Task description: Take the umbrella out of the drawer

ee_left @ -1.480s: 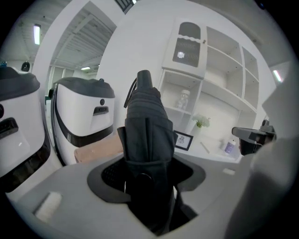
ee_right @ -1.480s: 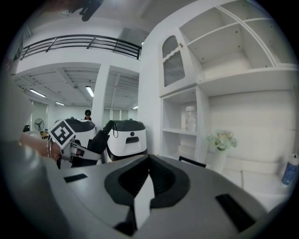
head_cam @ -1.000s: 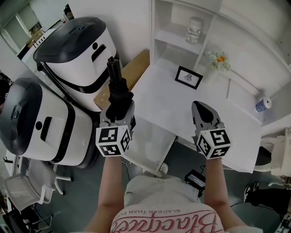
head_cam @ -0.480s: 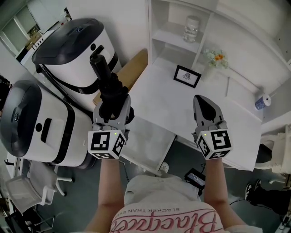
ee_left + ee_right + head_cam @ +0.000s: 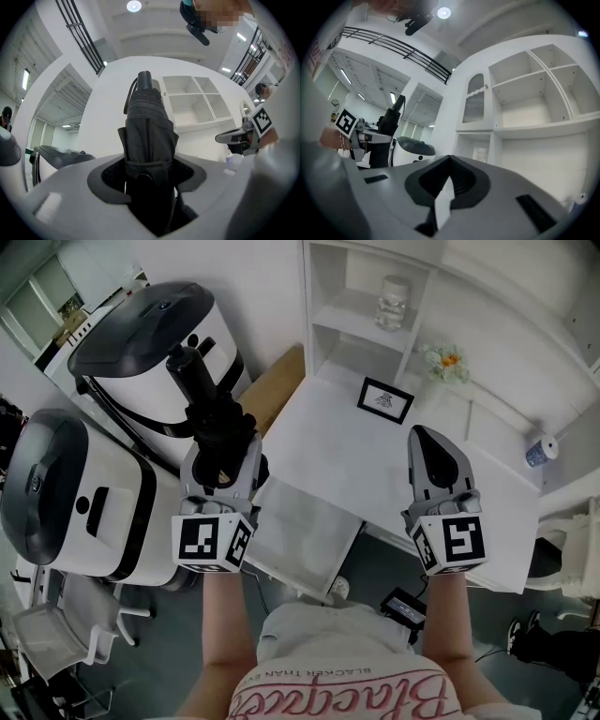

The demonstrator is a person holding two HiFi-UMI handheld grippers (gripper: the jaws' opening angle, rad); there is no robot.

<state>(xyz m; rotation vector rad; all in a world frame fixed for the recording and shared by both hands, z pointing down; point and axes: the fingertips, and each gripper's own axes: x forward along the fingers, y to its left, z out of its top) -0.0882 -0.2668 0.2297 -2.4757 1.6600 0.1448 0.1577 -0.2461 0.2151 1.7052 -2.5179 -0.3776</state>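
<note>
My left gripper is shut on a folded black umbrella, which it holds in the air. The umbrella's handle end points up and away over the left edge of the white desk. In the left gripper view the umbrella fills the space between the jaws and rises straight ahead. Below it, the white drawer stands pulled out from the desk front. My right gripper hovers over the desk's right half, its jaws together with nothing in them. The right gripper view shows the umbrella at the left.
Two large white-and-black machines stand left of the desk, with a brown board between them and it. On the desk sit a framed picture and flowers. A glass jar stands on the shelf.
Both grippers have risen. The left one has carried the umbrella up, and the umbrella's far end has swung left toward the machines. The right gripper stays shut and empty.
</note>
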